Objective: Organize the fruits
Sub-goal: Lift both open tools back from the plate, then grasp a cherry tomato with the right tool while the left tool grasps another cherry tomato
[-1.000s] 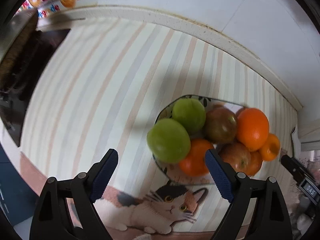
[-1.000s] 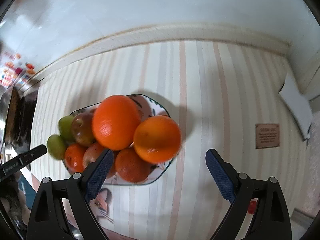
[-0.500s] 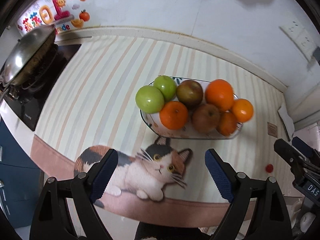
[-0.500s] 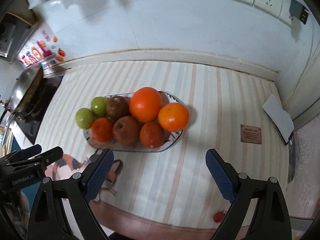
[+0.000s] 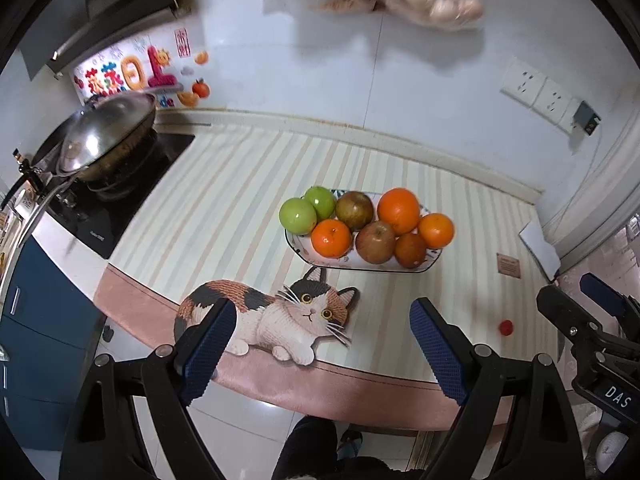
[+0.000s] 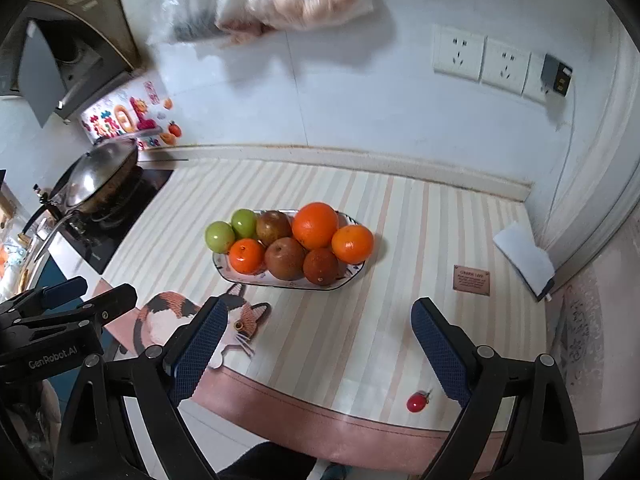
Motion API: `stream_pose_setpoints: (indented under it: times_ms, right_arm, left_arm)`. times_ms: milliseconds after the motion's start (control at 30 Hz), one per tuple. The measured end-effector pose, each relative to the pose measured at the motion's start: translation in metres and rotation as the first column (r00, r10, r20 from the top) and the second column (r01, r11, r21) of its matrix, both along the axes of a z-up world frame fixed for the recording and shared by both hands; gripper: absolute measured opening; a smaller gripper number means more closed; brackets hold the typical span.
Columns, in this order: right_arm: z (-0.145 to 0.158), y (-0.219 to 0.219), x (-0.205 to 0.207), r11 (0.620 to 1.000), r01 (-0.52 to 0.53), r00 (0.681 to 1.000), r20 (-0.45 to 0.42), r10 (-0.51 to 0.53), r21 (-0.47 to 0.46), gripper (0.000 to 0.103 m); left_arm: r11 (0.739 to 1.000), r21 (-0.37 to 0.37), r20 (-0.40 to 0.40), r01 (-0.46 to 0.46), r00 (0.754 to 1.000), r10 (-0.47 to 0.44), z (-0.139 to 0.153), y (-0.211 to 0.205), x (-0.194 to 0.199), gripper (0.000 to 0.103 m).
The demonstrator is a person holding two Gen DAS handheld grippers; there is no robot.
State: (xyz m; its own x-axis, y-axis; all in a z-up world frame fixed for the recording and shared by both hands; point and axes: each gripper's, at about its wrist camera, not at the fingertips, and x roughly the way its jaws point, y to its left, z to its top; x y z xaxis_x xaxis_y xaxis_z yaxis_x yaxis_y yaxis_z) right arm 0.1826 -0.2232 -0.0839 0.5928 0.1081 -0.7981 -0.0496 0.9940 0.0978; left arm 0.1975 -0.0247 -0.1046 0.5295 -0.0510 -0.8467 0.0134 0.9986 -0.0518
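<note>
Right wrist view is being filled mostly by the striped tabletop [image 6: 420, 240], on which the plate [image 6: 352, 273] of fruit is being shown near the middle, well apart from both pairs of tongs. Eight fruits are being carried on it in a crowded heap: two green apples [image 6: 219, 237] at the stove end, a large orange [image 6: 315, 225] at the back, a smaller orange [image 6: 352, 243] overhanging the rim at the far end, and darker apples and oranges packed between. The right tongs [image 6: 316, 354] are being held released, jaws wide, above the near edge with nothing between them; the left tongs [image 5: 320, 354] are likewise being held spread and empty over the cat picture [image 5: 276, 318]. Judged from this, the heap is being left the main risk: if a lower fruit is being pulled out, those resting on it are likely to be set rolling, and the smaller orange at the rim could be tipped onto the tabletop and toward its edge. Round, smooth skins are also being judged liable to be squeezed out of an off-centre grip. The small red fruit [image 6: 416, 403], lying alone close to the near edge, is being exposed to a knock from the right tongs and could be sent to the floor.
</note>
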Motion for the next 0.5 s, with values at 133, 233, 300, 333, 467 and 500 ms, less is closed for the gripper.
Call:
stream_pose_setpoints:
  times_ms: [133,233,300,333,467,500]
  right_arm:
    - [0.019,-0.003,-0.022,1.000,-0.009,0.999,0.038,0.009,0.005,0.095]
    - [0.032,-0.005,-0.036,1.000,-0.015,0.998,0.065,0.015,0.005,0.095]
    - [0.039,-0.006,-0.043,1.000,-0.022,0.996,0.083,0.020,0.016,0.095]
    - [0.042,-0.006,-0.047,1.000,-0.024,0.996,0.091,0.023,0.014,0.095]
    - [0.050,-0.005,-0.056,0.999,-0.030,0.994,0.110,0.028,0.018,0.095]
    - [0.051,-0.005,-0.057,0.999,-0.030,0.993,0.112,0.028,0.017,0.095]
  left_arm:
    - [1.000,0.007,0.044,-0.006,0.999,0.005,0.018,-0.005,-0.023,0.089]
    - [1.000,0.003,0.062,-0.007,0.998,0.007,0.027,-0.008,-0.033,0.089]
    - [1.000,0.005,0.076,-0.007,0.997,0.007,0.032,-0.010,-0.040,0.089]
    - [1.000,0.007,0.083,-0.005,0.997,0.004,0.035,-0.011,-0.042,0.089]
    - [1.000,0.005,0.101,0.001,0.995,-0.002,0.042,-0.015,-0.049,0.089]
    - [1.000,0.005,0.104,0.002,0.995,-0.002,0.043,-0.015,-0.050,0.089]
